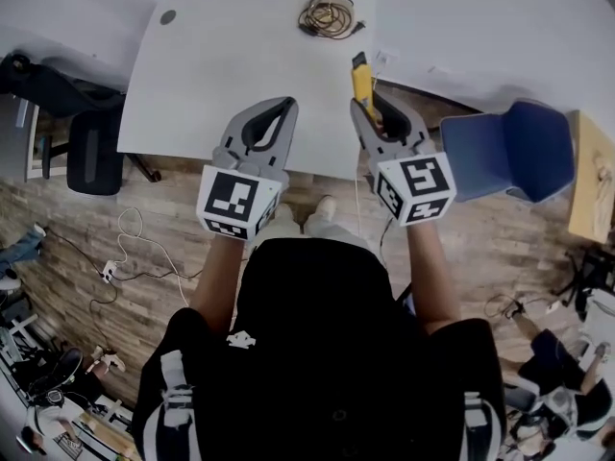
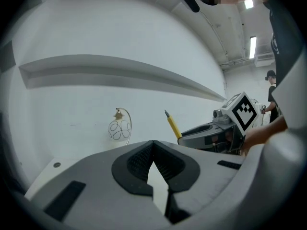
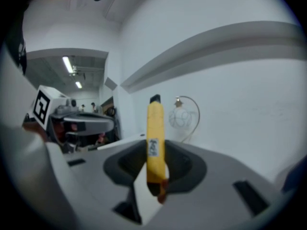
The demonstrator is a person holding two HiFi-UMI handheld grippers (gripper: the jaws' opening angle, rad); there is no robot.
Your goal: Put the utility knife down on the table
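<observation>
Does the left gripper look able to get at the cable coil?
Likely yes: the left gripper holds nothing, and only bare table lies between it and the cable coil at the far edge.

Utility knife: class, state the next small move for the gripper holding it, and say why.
Probably lower the right gripper a little toward the table. Its jaws are clamped on the yellow utility knife, which sticks out forward above the white tabletop, not resting on it. Opening now would likely drop it.

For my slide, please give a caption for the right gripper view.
Right gripper grips the yellow utility knife between its jaws, the left gripper alongside.
</observation>
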